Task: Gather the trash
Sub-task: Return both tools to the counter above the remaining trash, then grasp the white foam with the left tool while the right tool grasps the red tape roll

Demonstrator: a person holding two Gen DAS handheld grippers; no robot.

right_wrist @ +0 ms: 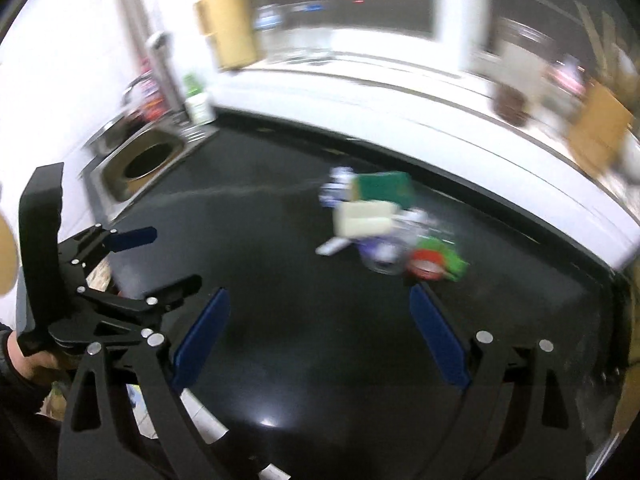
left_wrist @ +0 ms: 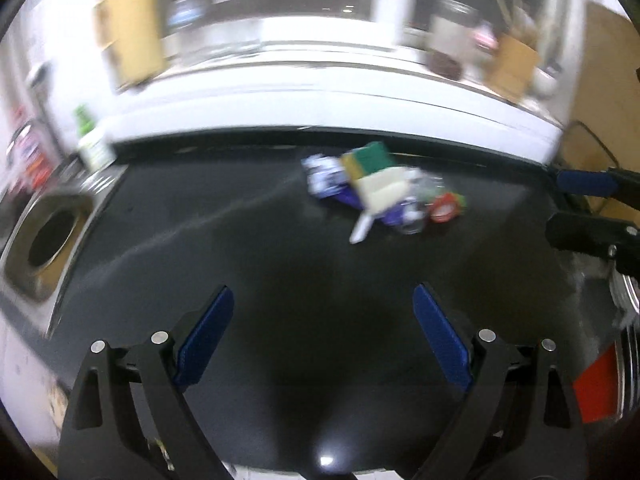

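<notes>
A blurred pile of trash (left_wrist: 380,188) lies on the black countertop (left_wrist: 240,248) near its far edge: a green and cream carton (left_wrist: 372,172), a purple and white wrapper (left_wrist: 324,180), clear plastic and a red and green wrapper (left_wrist: 446,208). The pile also shows in the right wrist view (right_wrist: 384,224). My left gripper (left_wrist: 322,300) is open and empty, well short of the pile. My right gripper (right_wrist: 320,300) is open and empty, its right fingertip (right_wrist: 420,300) close to the red wrapper (right_wrist: 428,266). The left gripper shows at the left of the right wrist view (right_wrist: 168,260).
A steel sink (left_wrist: 44,244) with a round hole sits at the counter's left end, with a green-capped bottle (left_wrist: 90,140) behind it. A white sill (left_wrist: 320,100) carries boxes and jars behind the counter. The right gripper's blue finger (left_wrist: 588,184) shows at the right edge.
</notes>
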